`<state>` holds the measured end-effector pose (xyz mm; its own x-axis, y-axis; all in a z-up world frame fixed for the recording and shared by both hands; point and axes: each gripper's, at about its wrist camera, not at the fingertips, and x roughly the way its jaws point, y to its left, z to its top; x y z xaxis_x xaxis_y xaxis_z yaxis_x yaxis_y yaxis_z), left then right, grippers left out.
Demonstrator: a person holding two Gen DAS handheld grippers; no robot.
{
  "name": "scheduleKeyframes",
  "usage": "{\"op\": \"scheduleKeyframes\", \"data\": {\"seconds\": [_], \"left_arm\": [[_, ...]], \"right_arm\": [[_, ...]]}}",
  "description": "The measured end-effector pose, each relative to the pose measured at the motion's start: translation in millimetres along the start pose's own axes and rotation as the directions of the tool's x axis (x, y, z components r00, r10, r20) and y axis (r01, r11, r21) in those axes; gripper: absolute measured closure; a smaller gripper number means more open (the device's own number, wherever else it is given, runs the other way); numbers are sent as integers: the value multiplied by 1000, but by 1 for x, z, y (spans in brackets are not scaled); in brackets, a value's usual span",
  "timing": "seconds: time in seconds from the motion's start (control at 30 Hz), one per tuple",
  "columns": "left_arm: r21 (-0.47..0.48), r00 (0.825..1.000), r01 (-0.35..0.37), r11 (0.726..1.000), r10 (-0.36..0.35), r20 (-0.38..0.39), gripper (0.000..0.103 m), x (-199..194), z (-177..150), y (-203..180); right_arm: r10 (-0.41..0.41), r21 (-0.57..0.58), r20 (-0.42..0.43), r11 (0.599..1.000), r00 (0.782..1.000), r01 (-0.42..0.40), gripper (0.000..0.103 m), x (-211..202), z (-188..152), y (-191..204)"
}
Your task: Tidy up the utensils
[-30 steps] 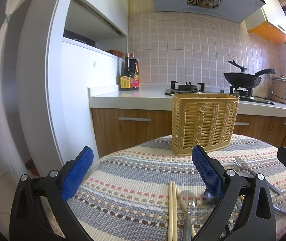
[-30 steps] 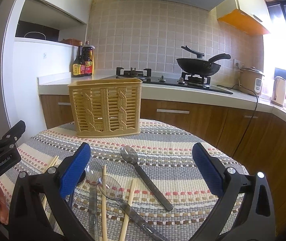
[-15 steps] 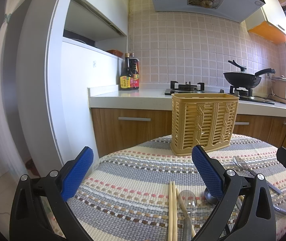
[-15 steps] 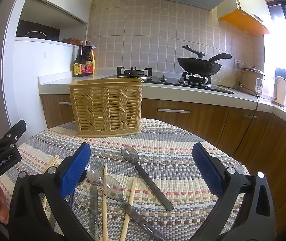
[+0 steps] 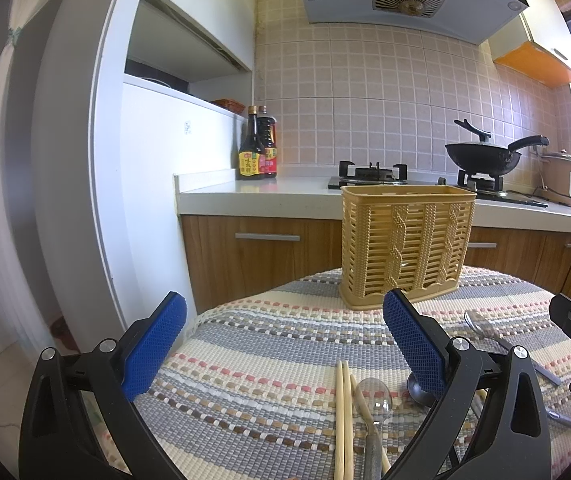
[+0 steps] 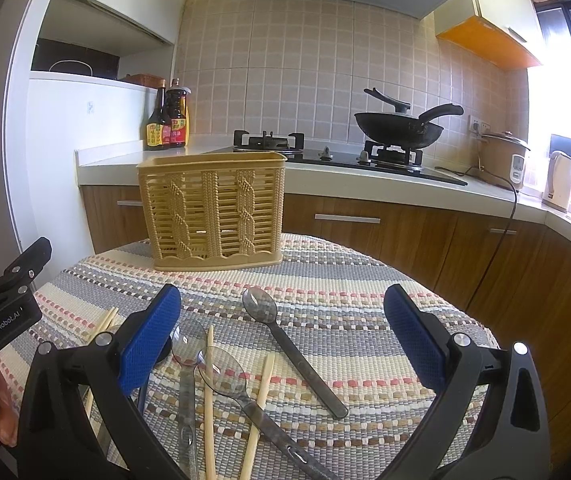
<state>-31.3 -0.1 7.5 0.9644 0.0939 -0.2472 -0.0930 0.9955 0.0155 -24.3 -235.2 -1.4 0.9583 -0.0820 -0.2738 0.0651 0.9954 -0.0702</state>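
Observation:
A tan woven utensil basket (image 5: 407, 246) (image 6: 215, 210) stands upright at the far side of a round table with a striped cloth (image 6: 345, 312). Loose utensils lie on the cloth nearer me: a dark spoon (image 6: 291, 348), two clear spoons (image 6: 221, 368) and wooden chopsticks (image 6: 207, 400) (image 5: 343, 412). A clear spoon (image 5: 373, 396) lies beside the chopsticks in the left wrist view. My left gripper (image 5: 285, 344) is open and empty, above the table's left part. My right gripper (image 6: 283, 332) is open and empty, above the spoons.
A kitchen counter (image 5: 269, 194) with sauce bottles (image 5: 257, 152), a gas hob and a black wok (image 6: 399, 126) runs behind the table. A white cabinet wall (image 5: 145, 184) stands at the left. A rice cooker (image 6: 503, 158) and kettle sit at the right.
The right gripper view has risen slightly, so the basket and spoons sit a little lower in frame. The left gripper has barely moved. Both stay open.

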Motion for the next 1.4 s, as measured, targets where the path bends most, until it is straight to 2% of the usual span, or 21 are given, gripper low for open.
{"op": "scheduleKeyframes", "data": {"seconds": [0.27, 0.4, 0.47, 0.57, 0.6, 0.63, 0.67, 0.7, 0.77, 0.8, 0.83, 0.87, 0.93, 1.0, 1.03, 1.07, 1.13, 1.17, 1.2, 1.33, 1.4], "left_arm": [[2, 1000, 4, 1000, -4, -3, 7, -2, 0, -3], [-7, 1000, 13, 1000, -13, -13, 7, 0, 0, -1], [-12, 998, 41, 999, -41, -53, 8, 5, 1, 5], [-1, 978, 110, 994, -108, -176, 8, 20, 2, 21], [-4, 953, 160, 987, -156, -260, 10, 29, 3, 30], [-8, 934, 186, 983, -179, -308, 16, 34, 4, 35], [-12, 905, 221, 975, -209, -371, 19, 41, 3, 40], [-22, 857, 270, 962, -251, -450, 25, 49, 3, 44], [-47, 793, 321, 946, -296, -532, 29, 59, -1, 48], [-70, 743, 364, 929, -335, -580, 37, 66, -2, 48], [-90, 710, 393, 915, -364, -602, 42, 71, -4, 48], [-109, 685, 412, 904, -387, -617, 44, 75, -7, 47], [-154, 604, 451, 879, -428, -673, 55, 88, -11, 41], [-151, 556, 478, 865, -431, -711, 63, 96, -16, 30], [-133, 545, 492, 861, -423, -724, 64, 98, -18, 23], [-104, 543, 498, 861, -403, -737, 64, 100, -21, 16], [-29, 543, 495, 869, -335, -770, 71, 107, -25, 3], [5, 554, 495, 869, -311, -773, 71, 108, -25, -2], [29, 554, 501, 865, -295, -778, 71, 111, -25, -6], [69, 548, 510, 857, -262, -795, 68, 119, -30, -26], [102, 551, 516, 850, -239, -800, 68, 121, -32, -35]], "right_arm": [[6, 6, -27, 1000, 1000, -5, 6, 5, -2, -1], [-27, 5, -32, 1000, 999, 27, 6, 7, -1, -2], [-60, 7, -41, 998, 997, 60, 6, 8, 0, -6], [-17, -9, -104, 1000, 994, 16, 6, 14, 4, -15], [-30, -47, -122, 999, 992, 25, 6, 17, 7, -16], [-31, -79, -136, 997, 990, 20, 6, 20, 10, -16], [6, -114, -162, 993, 987, -25, 6, 25, 15, -16], [53, -141, -207, 987, 977, -83, 6, 32, 19, -16], [65, -201, -299, 971, 952, -130, 6, 48, 23, -11], [65, -227, -332, 963, 941, -147, 8, 55, 24, -9], [58, -272, -369, 948, 927, -168, 11, 65, 25, -5], [44, -310, -402, 933, 914, -181, 18, 73, 26, -2], [24, -351, -450, 915, 893, -201, 28, 92, 26, 3], [34, -346, -505, 907, 862, -239, 38, 108, 23, 5], [41, -337, -537, 905, 842, -259, 39, 116, 23, 5], [52, -325, -566, 903, 823, -281, 42, 123, 22, 5], [85, -292, -615, 899, 784, -327, 50, 133, 19, 3], [88, -287, -634, 896, 768, -339, 54, 139, 18, 4], [91, -298, -629, 889, 772, -347, 57, 144, 18, 5], [122, -258, -702, 875, 702, -410, 59, 163, 14, 7], [142, -226, -730, 873, 668, -433, 59, 174, 13, 8]]}}
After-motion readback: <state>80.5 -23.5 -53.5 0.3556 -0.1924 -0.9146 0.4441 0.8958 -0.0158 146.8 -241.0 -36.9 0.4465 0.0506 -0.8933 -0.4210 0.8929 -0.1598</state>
